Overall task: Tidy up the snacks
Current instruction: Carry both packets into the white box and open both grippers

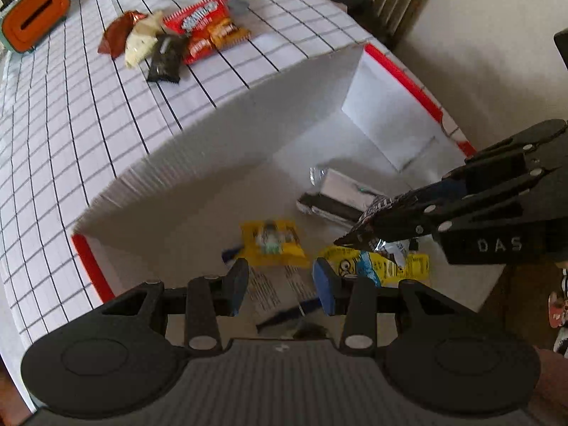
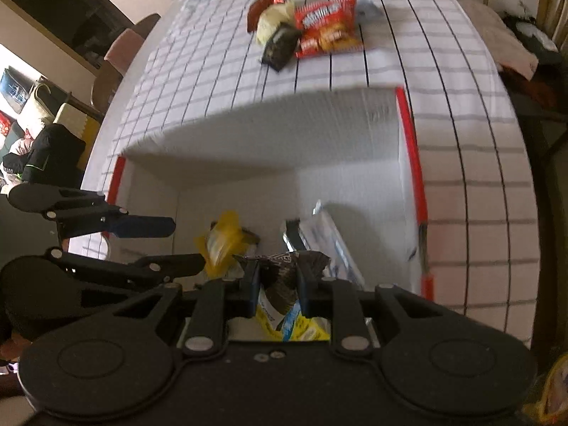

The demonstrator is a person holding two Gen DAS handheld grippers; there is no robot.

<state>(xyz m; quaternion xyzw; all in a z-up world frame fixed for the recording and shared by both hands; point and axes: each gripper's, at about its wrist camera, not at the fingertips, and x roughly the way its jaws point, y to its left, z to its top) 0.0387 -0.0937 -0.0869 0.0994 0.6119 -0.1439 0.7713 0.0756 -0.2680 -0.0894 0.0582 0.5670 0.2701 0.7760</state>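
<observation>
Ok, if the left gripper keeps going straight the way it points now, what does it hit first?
Probably the box floor, between the two yellow snack packets lying there. The left gripper's jaws stand open and empty above that gap, though depth is hard to judge.

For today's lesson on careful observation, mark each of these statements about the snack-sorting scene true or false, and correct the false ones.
1. The right gripper is shut on a dark wrapper. True.
2. The white box is empty. False: it already holds snacks, among them a yellow packet and a silver packet.
3. A pile of snacks still lies on the checked tablecloth beyond the box. True: the red packet is among them.
4. The left gripper holds the red packet. False: nothing sits between its fingers, which stand apart over the box.
5. An orange container stands inside the box. False: it is on the table, far from the box.
</observation>
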